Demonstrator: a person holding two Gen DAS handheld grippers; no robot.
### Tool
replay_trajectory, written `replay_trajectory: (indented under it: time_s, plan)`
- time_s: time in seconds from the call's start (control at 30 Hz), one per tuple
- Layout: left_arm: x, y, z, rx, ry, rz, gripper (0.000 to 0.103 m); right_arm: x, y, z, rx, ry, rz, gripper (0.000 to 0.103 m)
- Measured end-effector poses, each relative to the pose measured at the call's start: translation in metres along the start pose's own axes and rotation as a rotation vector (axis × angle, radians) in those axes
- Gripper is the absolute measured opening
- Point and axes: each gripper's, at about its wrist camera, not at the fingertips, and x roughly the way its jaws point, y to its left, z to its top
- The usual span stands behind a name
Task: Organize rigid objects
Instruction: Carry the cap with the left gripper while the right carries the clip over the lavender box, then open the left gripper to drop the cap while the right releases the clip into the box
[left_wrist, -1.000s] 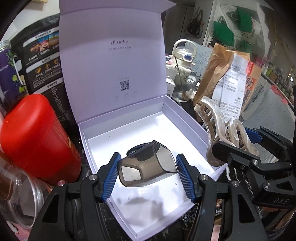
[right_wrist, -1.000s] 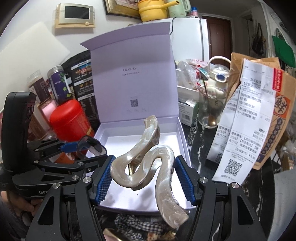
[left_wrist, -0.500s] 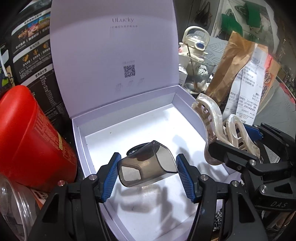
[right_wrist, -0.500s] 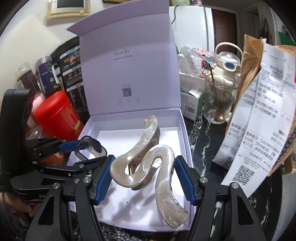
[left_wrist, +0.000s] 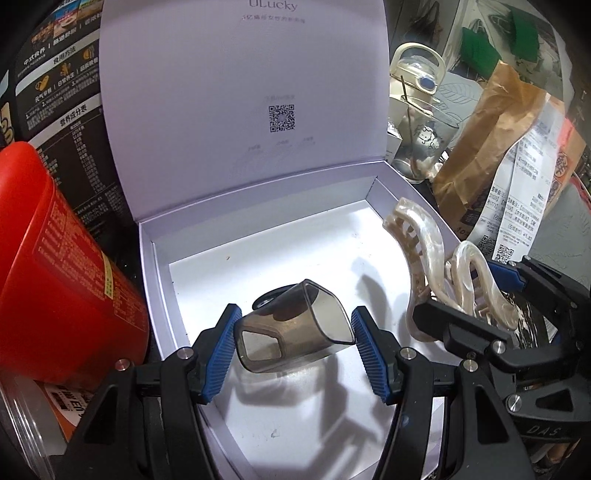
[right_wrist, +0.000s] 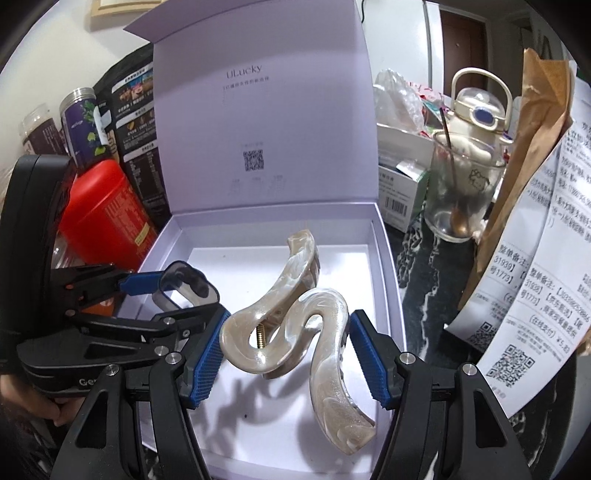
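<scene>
My left gripper (left_wrist: 293, 341) is shut on a smoky grey translucent hair clip (left_wrist: 291, 332), held just above the white floor of an open lilac gift box (left_wrist: 159, 266). In the right wrist view my right gripper (right_wrist: 286, 345) is shut on a large pearly cream claw clip (right_wrist: 291, 325), hanging over the right half of the same box (right_wrist: 380, 251). The cream claw clip (left_wrist: 428, 254) also shows at the right in the left wrist view. The left gripper (right_wrist: 168, 304) with the grey clip (right_wrist: 186, 286) shows at the left in the right wrist view. The box holds nothing.
The box's lid (right_wrist: 262, 122) stands upright behind. A red canister (left_wrist: 55, 266) sits tight against its left wall. Right of it stand a glass with a spoon (right_wrist: 460, 195), a brown paper bag with receipts (right_wrist: 532, 236) and a cream bottle (right_wrist: 480, 107). Dark packets (right_wrist: 136, 122) lean behind.
Both grippers have sunk toward the box with their clips still held. The box now looms larger and the clips' shadows on its floor are sharper.
</scene>
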Motion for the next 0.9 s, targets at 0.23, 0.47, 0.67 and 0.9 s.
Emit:
replay_trajectory:
  time_s: [0.23,0.47,0.67,0.9]
  plan:
    - [0.000,-0.005,-0.003,0.022,-0.004,0.021,0.061,-0.002,0.000,-0.005,0.004,0.007,-0.009,0.075]
    - [-0.011,-0.003,-0.005,0.014,-0.029,0.045,0.061,-0.022,-0.007,-0.008,0.036,-0.020,-0.026,0.087]
    - [-0.016,-0.006,-0.008,0.018,0.002,0.043,0.061,-0.042,-0.010,-0.016,0.051,-0.027,-0.053,0.087]
    - [-0.023,-0.012,-0.012,0.030,-0.014,0.079,0.061,-0.064,-0.008,-0.025,0.066,-0.041,-0.075,0.087]
